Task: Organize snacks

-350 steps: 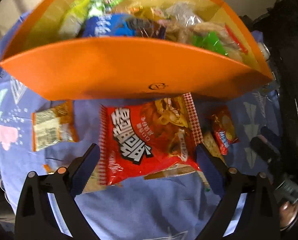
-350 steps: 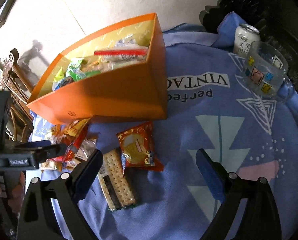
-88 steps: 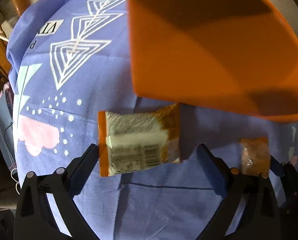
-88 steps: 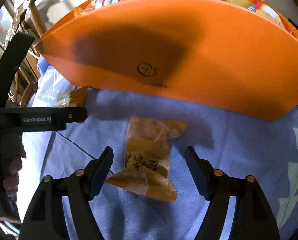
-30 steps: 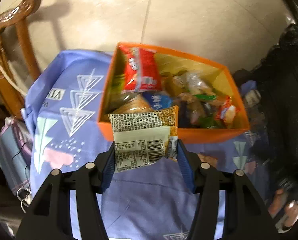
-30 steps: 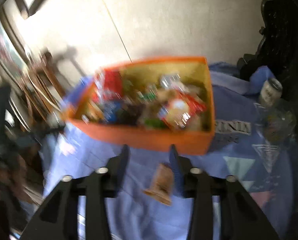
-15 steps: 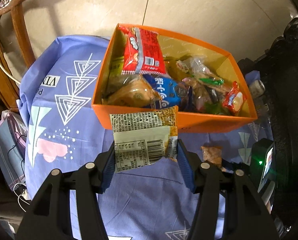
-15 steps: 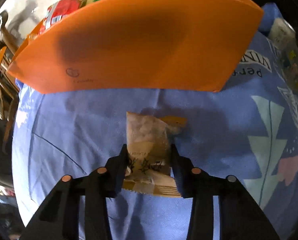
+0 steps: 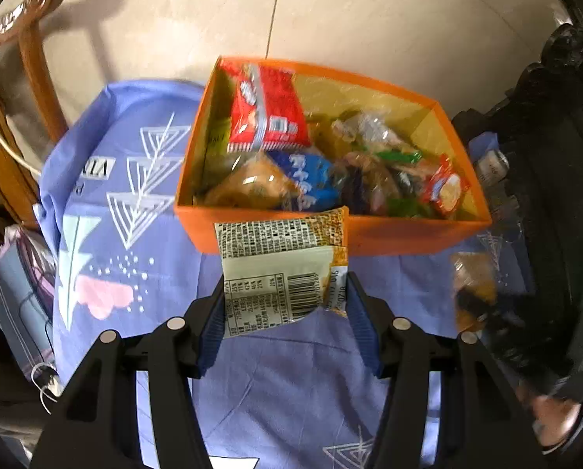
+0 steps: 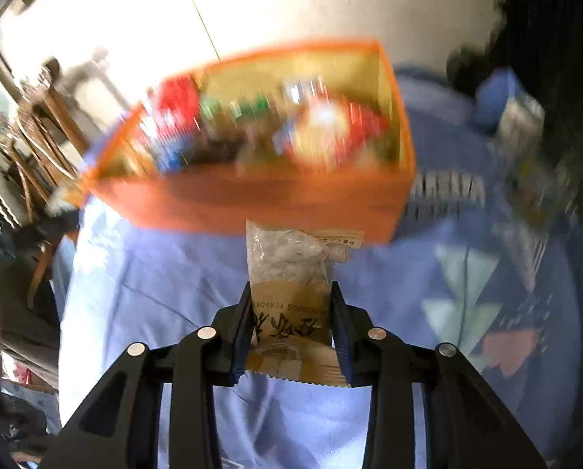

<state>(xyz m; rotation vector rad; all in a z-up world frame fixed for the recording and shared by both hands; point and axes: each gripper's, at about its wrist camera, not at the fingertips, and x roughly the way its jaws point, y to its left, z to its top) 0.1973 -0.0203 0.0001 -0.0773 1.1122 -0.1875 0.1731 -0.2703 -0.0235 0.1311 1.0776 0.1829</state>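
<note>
My left gripper [image 9: 285, 308] is shut on an orange and white snack packet [image 9: 281, 265], label side up, held in the air just short of the orange box [image 9: 389, 236] full of snacks. My right gripper [image 10: 291, 324] is shut on a tan snack packet [image 10: 291, 285] and holds it above the cloth in front of the same orange box [image 10: 260, 203]; that view is blurred by motion. The tan packet [image 9: 473, 285] also shows in the left wrist view, at the right, with the right gripper dark behind it.
A blue patterned cloth [image 9: 135, 211] covers the table. A can [image 9: 492, 162] and a glass [image 10: 526, 179] stand right of the box. A wooden chair [image 9: 6, 90] is at the left, dark furniture [image 9: 557, 156] at the right.
My right gripper has lifted the tan packet off the cloth and risen, so the box's inside is in view. My left gripper holds its packet slightly nearer the box.
</note>
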